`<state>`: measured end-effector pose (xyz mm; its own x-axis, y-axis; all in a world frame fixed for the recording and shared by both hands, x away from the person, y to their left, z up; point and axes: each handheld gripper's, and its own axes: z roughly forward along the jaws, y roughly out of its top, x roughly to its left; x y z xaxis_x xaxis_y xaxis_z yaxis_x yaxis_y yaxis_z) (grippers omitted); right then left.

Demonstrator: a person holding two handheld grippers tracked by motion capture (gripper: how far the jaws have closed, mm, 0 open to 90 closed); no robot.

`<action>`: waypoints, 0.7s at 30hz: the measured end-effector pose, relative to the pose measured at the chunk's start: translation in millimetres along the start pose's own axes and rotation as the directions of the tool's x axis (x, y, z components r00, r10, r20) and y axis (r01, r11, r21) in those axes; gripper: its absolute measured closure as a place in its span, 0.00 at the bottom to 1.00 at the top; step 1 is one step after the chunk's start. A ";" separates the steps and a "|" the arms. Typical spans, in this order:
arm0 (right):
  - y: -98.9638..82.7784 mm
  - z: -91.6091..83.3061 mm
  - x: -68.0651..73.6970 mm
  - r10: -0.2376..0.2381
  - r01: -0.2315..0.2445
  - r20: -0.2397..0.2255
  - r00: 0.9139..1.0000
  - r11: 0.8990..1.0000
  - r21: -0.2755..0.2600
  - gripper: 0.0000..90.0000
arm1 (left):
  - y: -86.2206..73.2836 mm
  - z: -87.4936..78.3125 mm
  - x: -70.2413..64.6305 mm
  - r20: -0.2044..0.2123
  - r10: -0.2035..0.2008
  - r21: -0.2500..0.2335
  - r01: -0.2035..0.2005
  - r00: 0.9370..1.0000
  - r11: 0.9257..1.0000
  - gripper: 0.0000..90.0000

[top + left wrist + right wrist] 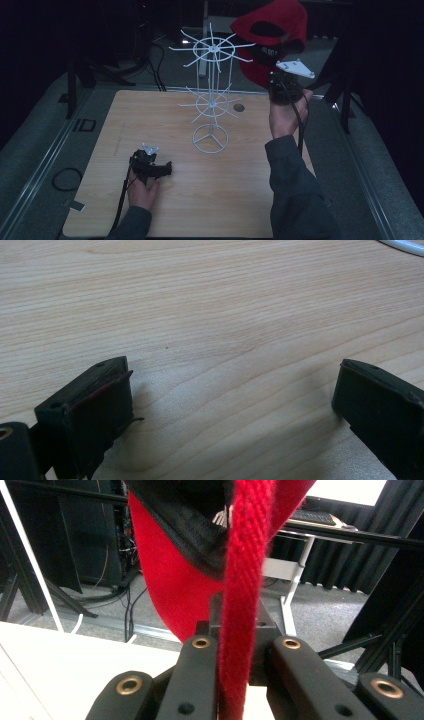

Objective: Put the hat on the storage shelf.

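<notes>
A red cap with a black lining (272, 30) hangs in the air behind the table's far right corner. My right gripper (278, 75), raised in the person's hand, is shut on the cap's red woven strap (247, 555), which runs down between its jaws (243, 650); the cap's body (165, 580) hangs just beyond. A white wire rack (212, 95) with two tiers of prongs stands mid-table, left of the cap. My left gripper (159, 170) rests on the wooden table (200, 200) at the near left. It is open (235, 385) over bare wood.
The rack's round base (210, 138) sits between the two hands, and its white rim (405, 245) shows in the left gripper view's top right corner. A small round hole (239, 107) lies in the tabletop beside the rack. Dark stands and cables surround the table.
</notes>
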<state>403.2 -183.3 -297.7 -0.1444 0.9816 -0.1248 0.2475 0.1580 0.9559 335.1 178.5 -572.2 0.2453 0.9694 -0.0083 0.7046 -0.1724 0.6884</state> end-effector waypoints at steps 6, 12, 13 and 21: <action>-13.7 4.8 6.7 -0.007 0.007 -0.015 1.000 1.000 0.014 0.95 | 0.0 0.1 -0.1 0.000 -0.002 -0.001 0.002 1.000 1.000 0.03; -27.5 6.2 13.2 -0.030 0.030 -0.020 0.999 0.999 0.017 0.95 | 0.0 0.1 -0.1 0.000 0.000 -0.001 0.000 1.000 1.000 0.03; -29.0 6.7 13.8 -0.032 0.032 -0.020 0.999 0.999 0.016 0.95 | 0.0 0.1 -0.1 0.000 0.000 -0.001 0.000 1.000 1.000 0.03; -41.4 13.8 10.9 -0.033 0.034 -0.014 0.999 0.999 0.042 0.95 | 0.0 0.1 0.0 -0.001 0.001 -0.001 -0.001 1.000 1.000 0.03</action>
<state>404.7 -177.6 -342.3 -0.1662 0.9742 -0.1527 0.2823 0.1954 0.9392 335.1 178.5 -572.3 0.2453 0.9694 -0.0070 0.7038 -0.1731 0.6890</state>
